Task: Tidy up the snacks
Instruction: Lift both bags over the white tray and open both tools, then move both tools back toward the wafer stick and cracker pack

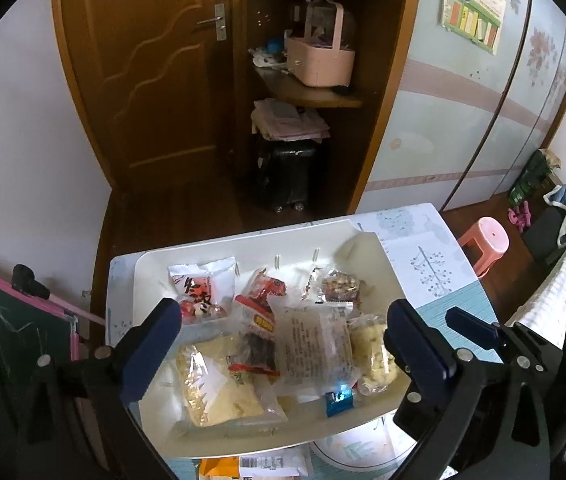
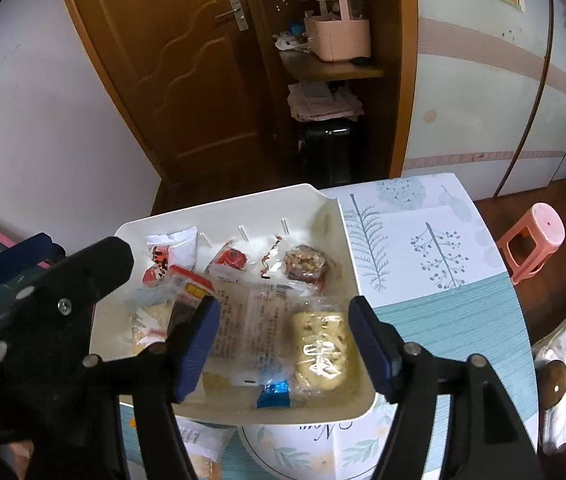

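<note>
A white tray (image 1: 155, 276) on the table holds several wrapped snacks. Among them are a white-and-red packet (image 1: 203, 288), a red packet (image 1: 263, 304), a clear printed packet (image 1: 313, 344), a yellow cookie pack (image 1: 375, 354), a nut bar (image 1: 339, 286) and a blue candy (image 1: 339, 398). My left gripper (image 1: 285, 320) hangs open above the tray's middle, holding nothing. My right gripper (image 2: 285, 312) is open above the clear packet (image 2: 259, 320) and cookie pack (image 2: 323, 348), its pads touching neither. The two grippers are side by side.
The tray's near edge rests on a round floral tin (image 2: 323, 440), with an orange-and-white packet (image 1: 243, 466) beside it. The patterned tablecloth (image 2: 423, 280) extends right of the tray. A pink stool (image 1: 487, 240), a wooden door (image 1: 155, 80), shelves and a black suitcase (image 1: 287, 176) stand beyond.
</note>
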Demonstrator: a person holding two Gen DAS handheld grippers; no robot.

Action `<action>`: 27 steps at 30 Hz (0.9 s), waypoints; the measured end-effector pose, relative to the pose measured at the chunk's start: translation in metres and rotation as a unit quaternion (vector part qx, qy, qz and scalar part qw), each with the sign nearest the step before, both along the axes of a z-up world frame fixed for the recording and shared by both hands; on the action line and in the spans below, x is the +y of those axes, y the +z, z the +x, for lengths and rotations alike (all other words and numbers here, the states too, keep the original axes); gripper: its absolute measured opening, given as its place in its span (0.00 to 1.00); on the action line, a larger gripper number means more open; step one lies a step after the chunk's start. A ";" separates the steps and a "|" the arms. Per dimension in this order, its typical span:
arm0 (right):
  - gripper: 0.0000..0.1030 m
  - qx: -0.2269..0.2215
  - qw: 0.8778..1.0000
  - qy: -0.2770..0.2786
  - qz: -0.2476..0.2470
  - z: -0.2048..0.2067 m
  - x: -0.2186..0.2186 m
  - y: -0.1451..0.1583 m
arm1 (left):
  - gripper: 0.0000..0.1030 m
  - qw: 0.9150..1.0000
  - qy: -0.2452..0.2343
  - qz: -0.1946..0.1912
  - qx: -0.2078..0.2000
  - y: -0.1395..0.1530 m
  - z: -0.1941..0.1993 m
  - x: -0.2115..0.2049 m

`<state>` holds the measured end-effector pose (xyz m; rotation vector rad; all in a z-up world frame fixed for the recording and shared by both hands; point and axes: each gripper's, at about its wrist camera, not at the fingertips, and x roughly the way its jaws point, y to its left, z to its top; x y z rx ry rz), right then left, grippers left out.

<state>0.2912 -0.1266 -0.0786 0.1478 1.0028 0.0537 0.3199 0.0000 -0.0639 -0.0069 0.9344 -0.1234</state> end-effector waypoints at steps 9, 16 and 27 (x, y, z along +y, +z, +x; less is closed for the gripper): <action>0.66 0.002 1.000 0.003 0.005 -0.009 0.001 0.001 | 0.99 1.000 0.011 -0.001 0.002 0.003 -0.010 0.004; 0.66 -0.002 1.000 0.010 0.008 -0.024 0.001 0.008 | 0.99 1.000 0.013 -0.001 -0.005 0.011 -0.026 0.002; 0.66 -0.019 1.000 0.023 0.008 -0.061 -0.002 0.031 | 0.99 0.999 0.019 0.006 -0.038 0.043 -0.075 -0.003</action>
